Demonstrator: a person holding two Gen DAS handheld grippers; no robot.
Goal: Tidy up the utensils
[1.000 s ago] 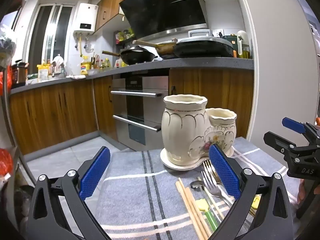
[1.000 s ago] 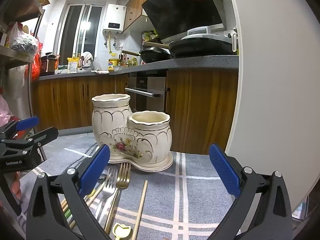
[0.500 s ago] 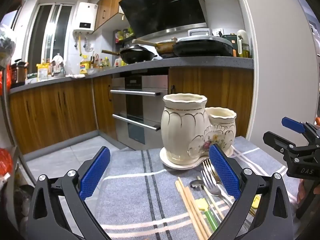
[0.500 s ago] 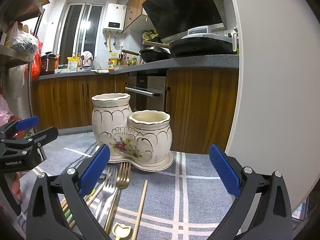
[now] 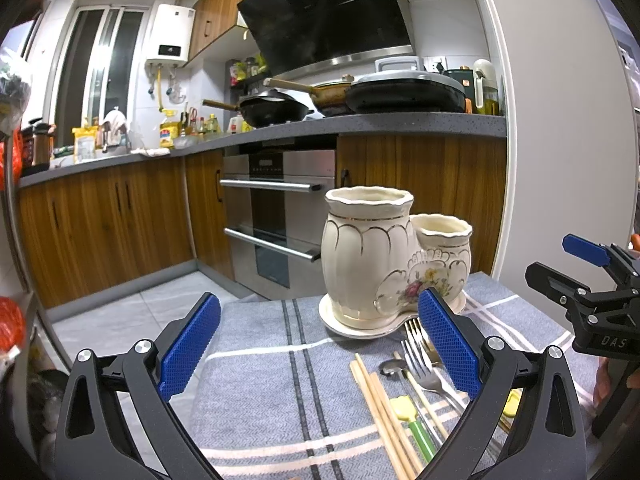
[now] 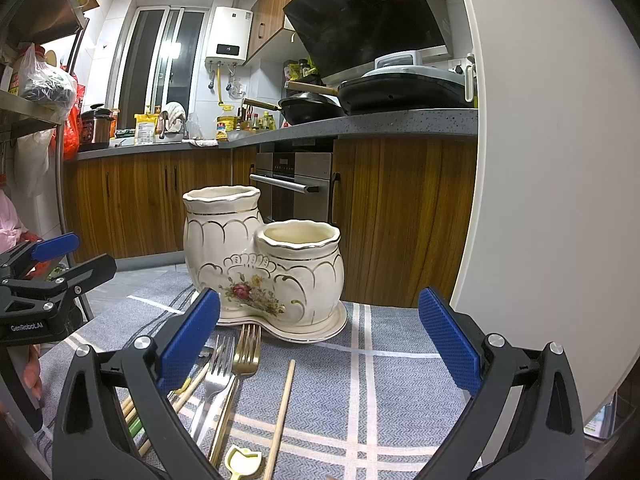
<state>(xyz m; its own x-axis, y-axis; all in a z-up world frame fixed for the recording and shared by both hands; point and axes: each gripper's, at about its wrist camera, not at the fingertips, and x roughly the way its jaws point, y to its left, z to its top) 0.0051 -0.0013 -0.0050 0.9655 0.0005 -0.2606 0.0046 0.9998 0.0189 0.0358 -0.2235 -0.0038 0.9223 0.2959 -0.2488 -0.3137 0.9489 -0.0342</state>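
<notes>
A cream two-pot ceramic holder [image 5: 384, 264] [image 6: 264, 264] stands on its saucer on a grey striped cloth [image 5: 272, 360]. In front of it lie forks [image 5: 420, 356] [image 6: 216, 380], a gold fork [image 6: 246, 354], wooden chopsticks [image 5: 380, 404] [image 6: 282, 408], a spoon [image 5: 390, 368] and a yellow-green handled piece [image 5: 408, 412]. My left gripper [image 5: 320, 344] is open and empty, just short of the utensils. My right gripper [image 6: 320, 340] is open and empty, above the utensils. Each gripper shows at the edge of the other's view.
A white wall [image 6: 552, 160] rises close on the right of the cloth. Beyond the table are wooden cabinets, an oven [image 5: 280, 216] and a counter with pans [image 5: 400, 92]. A shelf with bags [image 6: 44, 84] stands at the left.
</notes>
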